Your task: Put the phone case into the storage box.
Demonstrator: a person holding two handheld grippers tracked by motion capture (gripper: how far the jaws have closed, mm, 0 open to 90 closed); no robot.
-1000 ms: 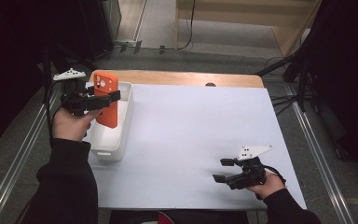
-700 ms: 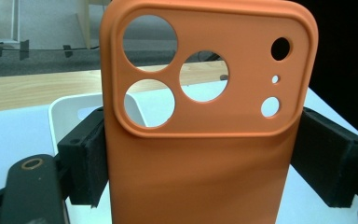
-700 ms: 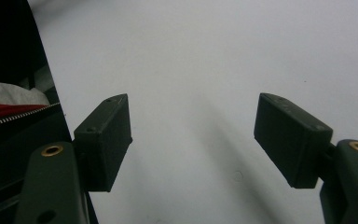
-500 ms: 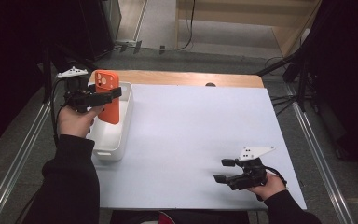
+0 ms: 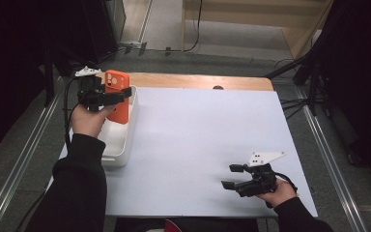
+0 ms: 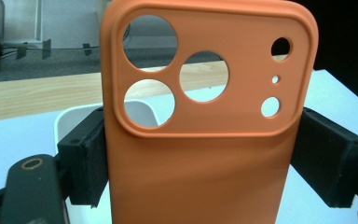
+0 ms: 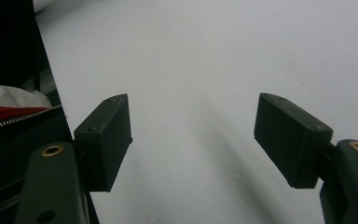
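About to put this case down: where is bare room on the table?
The white sheet lies bare from the white bin across to the right gripper. It is crowded at the left edge, where the left gripper holds the orange phone case above the bin.

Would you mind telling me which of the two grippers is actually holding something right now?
The left gripper, above the white tray, clamps an orange phone case between its fingers. The right gripper is open over bare table.
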